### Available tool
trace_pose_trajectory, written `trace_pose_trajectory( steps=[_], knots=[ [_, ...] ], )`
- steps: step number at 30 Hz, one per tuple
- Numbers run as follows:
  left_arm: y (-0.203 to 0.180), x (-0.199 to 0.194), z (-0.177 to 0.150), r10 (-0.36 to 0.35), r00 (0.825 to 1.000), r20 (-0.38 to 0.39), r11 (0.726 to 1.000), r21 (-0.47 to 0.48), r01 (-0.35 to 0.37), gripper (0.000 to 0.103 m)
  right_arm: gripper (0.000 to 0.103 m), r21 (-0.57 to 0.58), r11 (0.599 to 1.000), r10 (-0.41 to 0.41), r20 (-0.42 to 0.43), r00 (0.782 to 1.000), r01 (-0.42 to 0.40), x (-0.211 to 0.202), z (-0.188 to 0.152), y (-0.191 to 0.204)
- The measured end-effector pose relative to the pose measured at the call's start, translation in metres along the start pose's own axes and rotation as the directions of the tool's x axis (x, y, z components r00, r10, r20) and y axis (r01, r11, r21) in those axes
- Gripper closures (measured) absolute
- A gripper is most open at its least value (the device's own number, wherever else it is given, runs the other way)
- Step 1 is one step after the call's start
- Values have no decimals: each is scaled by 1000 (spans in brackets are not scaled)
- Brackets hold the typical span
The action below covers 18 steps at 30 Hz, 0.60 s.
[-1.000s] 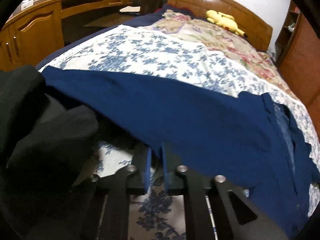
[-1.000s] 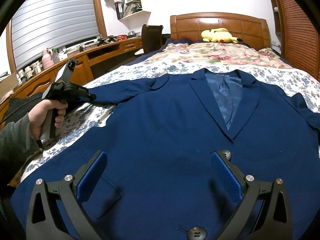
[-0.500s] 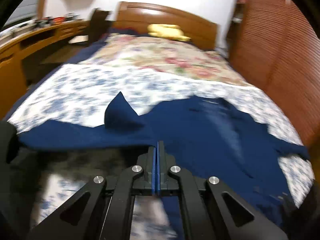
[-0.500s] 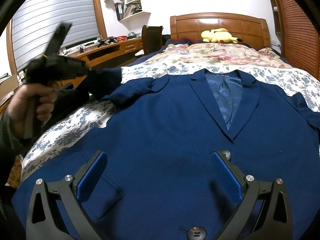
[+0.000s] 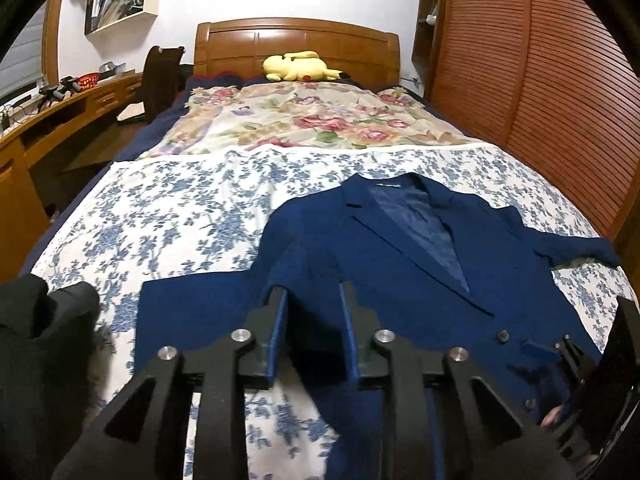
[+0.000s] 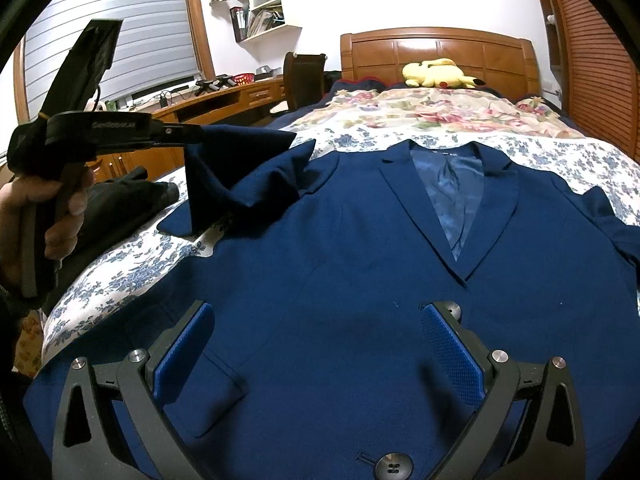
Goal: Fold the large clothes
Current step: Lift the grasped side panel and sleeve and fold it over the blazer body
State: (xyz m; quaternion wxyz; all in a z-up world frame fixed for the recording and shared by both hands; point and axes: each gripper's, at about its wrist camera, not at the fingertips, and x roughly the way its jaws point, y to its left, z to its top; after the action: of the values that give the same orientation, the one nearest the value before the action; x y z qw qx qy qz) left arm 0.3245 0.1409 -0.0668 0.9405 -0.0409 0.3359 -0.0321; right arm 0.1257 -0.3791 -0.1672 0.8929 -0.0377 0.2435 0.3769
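Blazer (image 6: 360, 280), navy, lies face up on the blue-flowered bed cover (image 6: 120, 272). Its long axis runs along the bed. The collar (image 6: 444, 152) points far, towards the wooden headboard (image 6: 436, 52), and the hem lies near, where a dark button (image 6: 394, 468) shows. The lapels open in a V onto the paler lining.

The sleeve on the left (image 6: 240, 172) is lifted off the cover and bunched in a peak. Its end is drawn in towards the chest, and a loose fold hangs below it onto the bed. The other sleeve (image 6: 616, 216) lies out to the right, flat on the cover.

The left gripper (image 5: 310, 292), held in a hand (image 6: 36, 216) at the left edge of the bed, sits at the top of that raised sleeve. Its jaws have just been opening and now stand partly apart, with dark blue cloth in the gap and the pads not pressed together on it.

The right gripper (image 6: 316, 308) hovers over the blazer's lower front. Its jaws are spread wide, with only flat cloth beneath them.

A yellow plush toy (image 6: 436, 72) rests by the headboard.
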Motion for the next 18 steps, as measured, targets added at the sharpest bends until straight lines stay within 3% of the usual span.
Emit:
trace_pose_trajectory(
  steps=[5,7,11,13,18],
  knots=[
    [15,-7,-4,-1,1000,8,1000,13,1,64,0,0,1000,0,0,1000,0,1,0,0],
    [18,-14,-4,-9,1000,22,1000,23,9,52,0,0,1000,0,1,1000,0,1,0,0],
    [20,-30,-2,-46,998,53,998,39,44,46,0,-2,1000,0,-1,1000,0,0,0,1],
    [23,-32,-2,-2,998,66,999,42,-1,39,0,-1,1000,0,-1,1000,0,1,0,1],
    [57,-6,-10,86,996,4,996,-28,-86,38,0,-1,1000,-1,0,1000,1,1,0,1]
  ],
)
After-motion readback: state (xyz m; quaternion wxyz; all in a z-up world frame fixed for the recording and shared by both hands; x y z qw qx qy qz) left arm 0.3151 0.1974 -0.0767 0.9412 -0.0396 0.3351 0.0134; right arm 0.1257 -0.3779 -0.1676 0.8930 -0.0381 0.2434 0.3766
